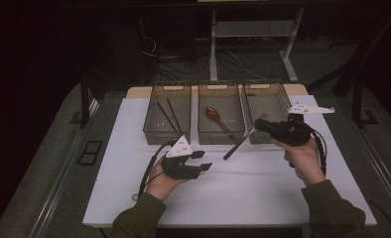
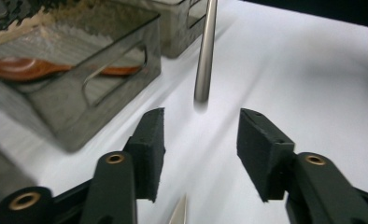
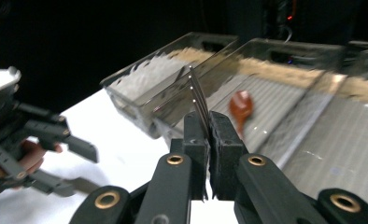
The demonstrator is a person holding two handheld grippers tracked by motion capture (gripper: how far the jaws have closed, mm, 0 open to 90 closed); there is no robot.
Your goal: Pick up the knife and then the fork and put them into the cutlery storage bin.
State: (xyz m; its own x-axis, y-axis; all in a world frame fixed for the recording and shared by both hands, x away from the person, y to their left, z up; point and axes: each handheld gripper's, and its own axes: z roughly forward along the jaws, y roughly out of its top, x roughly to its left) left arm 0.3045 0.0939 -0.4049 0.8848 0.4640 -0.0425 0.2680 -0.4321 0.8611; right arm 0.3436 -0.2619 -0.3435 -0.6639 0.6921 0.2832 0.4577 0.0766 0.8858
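Note:
My right gripper (image 1: 258, 124) is shut on a metal fork (image 1: 239, 144), held above the table in front of the middle basket. The fork's tines (image 3: 196, 93) stick up between the closed pads, and its handle slants down to the left. My left gripper (image 1: 199, 161) stands open low over the white table, its jaws pointing right toward the handle's free end (image 2: 204, 70). Nothing is between the left pads (image 2: 149, 149). In the right gripper view, the left gripper (image 3: 86, 172) sits open at the left edge.
Three mesh baskets stand in a row at the back. The left basket (image 1: 161, 136) holds black chopsticks (image 1: 169, 116). A reddish-brown spoon (image 1: 214, 114) lies in the middle basket (image 1: 218, 138). The right basket (image 1: 270, 99) looks bare. The white table (image 1: 233, 193) ends close to the person.

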